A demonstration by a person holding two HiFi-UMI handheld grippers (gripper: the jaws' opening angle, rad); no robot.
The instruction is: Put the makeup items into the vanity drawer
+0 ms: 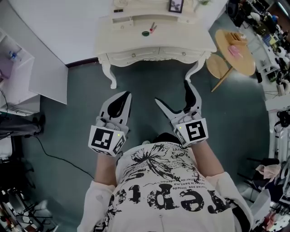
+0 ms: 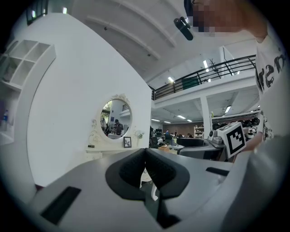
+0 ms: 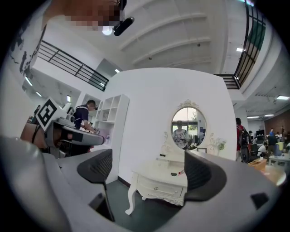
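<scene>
Head view only: the left gripper [image 1: 121, 97] and right gripper [image 1: 173, 93] are seen side by side, held level over the dark floor [image 1: 149, 86], well short of the vanity [image 1: 181, 43].
Gripper views only: the oval mirror [image 3: 188, 127] above the vanity is shown in both. A white shelf unit [image 3: 106, 115] is shown in the right gripper view alone.
Left jaws: pressed together, with nothing held between them.
Right jaws: spread wide and empty, with the vanity framed between them.
Makeup items: a green round item [image 1: 145, 33] and a slim red item [image 1: 152, 28] are laid close together on the vanity surface, well apart from both pairs of jaws.
Drawer: the drawer front [image 1: 136, 55] is seen flush, closed.
Surroundings: a round wooden table [image 1: 240, 59] is placed right of the vanity, and a framed picture [image 1: 176, 5] at the back of the surface.
In between: only floor is crossed from jaws to vanity.
</scene>
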